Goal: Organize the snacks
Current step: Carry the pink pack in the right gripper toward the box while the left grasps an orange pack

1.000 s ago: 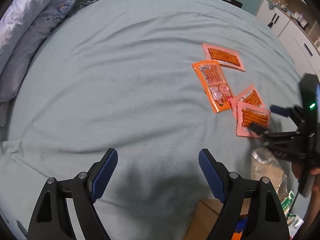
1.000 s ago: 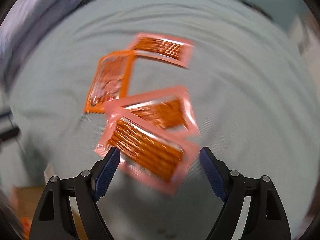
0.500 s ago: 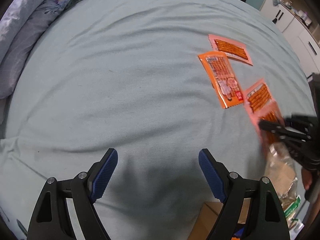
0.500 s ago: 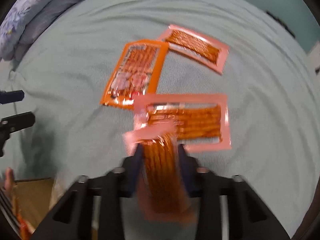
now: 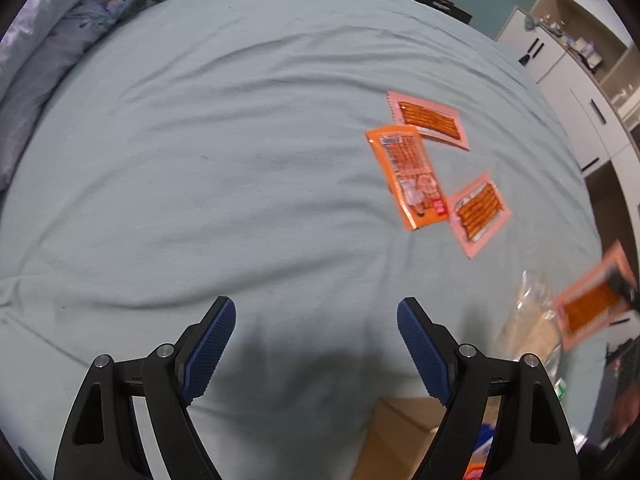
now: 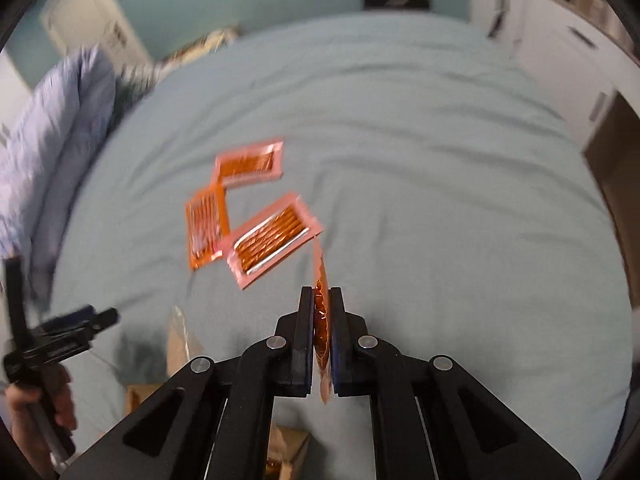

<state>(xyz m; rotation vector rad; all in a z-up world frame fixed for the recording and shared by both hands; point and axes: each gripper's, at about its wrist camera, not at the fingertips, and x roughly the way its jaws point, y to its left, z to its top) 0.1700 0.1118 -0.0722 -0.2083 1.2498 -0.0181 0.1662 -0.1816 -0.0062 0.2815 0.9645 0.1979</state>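
Observation:
My right gripper (image 6: 321,294) is shut on a pink snack packet (image 6: 320,280) of orange sticks, held edge-on above the bed; the packet also shows in the left wrist view (image 5: 592,304) at the far right. Three packets lie on the bed: an orange one (image 5: 406,176) (image 6: 206,226), a pink one beside it (image 5: 478,212) (image 6: 272,238), and a pink one farther back (image 5: 428,120) (image 6: 250,164). My left gripper (image 5: 316,320) is open and empty, low over the bedsheet, well left of the packets; it also shows in the right wrist view (image 6: 96,316).
The bed has a light teal sheet (image 5: 220,140). A cardboard box (image 5: 400,436) sits at the near edge with a clear plastic bag (image 5: 528,332) beside it. A folded quilt (image 5: 48,40) lies at the left. White cabinets (image 5: 568,64) stand at the right.
My right gripper has closed on the nearest pink packet and lifted it off the bed, pulling back. The left gripper has stayed open and hardly moved.

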